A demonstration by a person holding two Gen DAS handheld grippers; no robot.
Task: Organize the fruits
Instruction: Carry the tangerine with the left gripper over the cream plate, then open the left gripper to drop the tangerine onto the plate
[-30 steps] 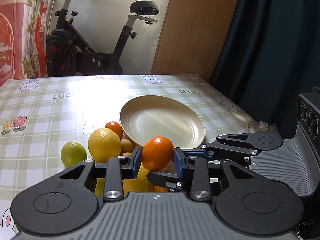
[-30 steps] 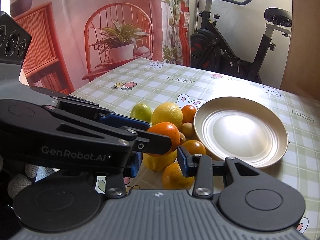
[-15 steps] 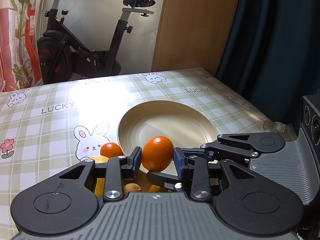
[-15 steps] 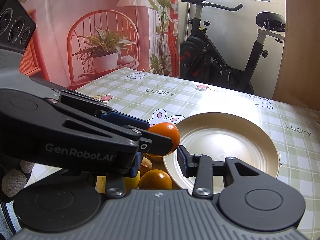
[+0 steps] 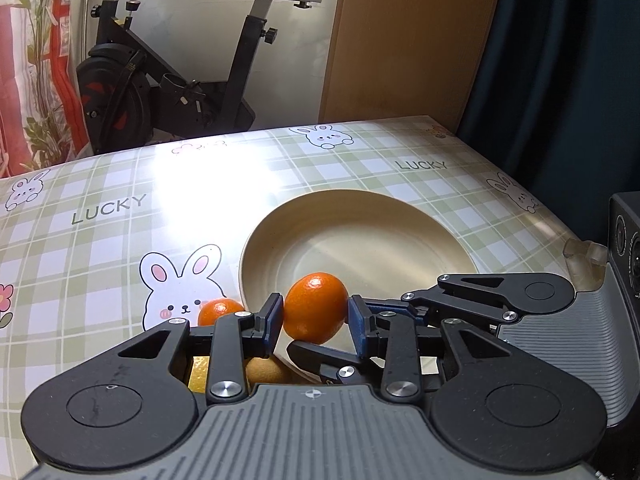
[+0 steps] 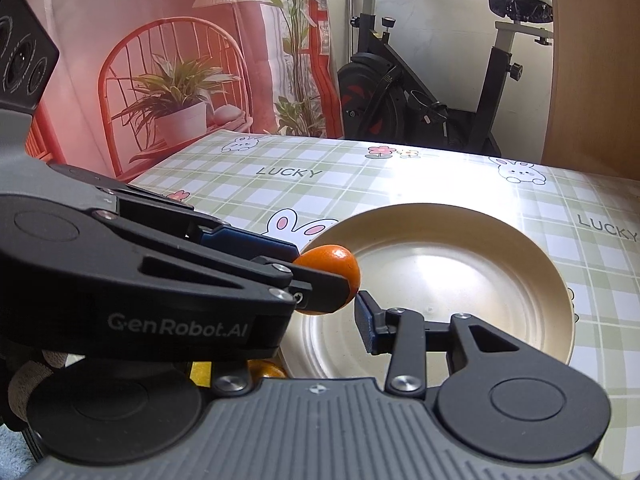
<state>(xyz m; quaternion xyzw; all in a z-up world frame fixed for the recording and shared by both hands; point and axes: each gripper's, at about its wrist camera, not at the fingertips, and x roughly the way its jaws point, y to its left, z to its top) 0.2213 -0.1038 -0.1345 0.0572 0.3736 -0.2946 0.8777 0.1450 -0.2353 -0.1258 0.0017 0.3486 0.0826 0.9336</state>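
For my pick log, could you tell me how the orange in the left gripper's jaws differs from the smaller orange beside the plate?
The held orange is clamped in the left gripper, lifted over the plate's near rim; the smaller orange lies on the tablecloth outside the plate. The held orange looks bigger and shows fully; the smaller orange is half hidden. Both are orange-skinned.

The orange [image 5: 316, 307] is bright orange, and so is the smaller fruit [image 5: 218, 312] beside it. The plate [image 5: 400, 220] is plain pale cream. The surface [image 5: 120, 220] carries a green and white check with white pink-eared rabbits, small flowers and grey "LUCKY" lettering. The kiwi [image 5: 264, 370] is brown.
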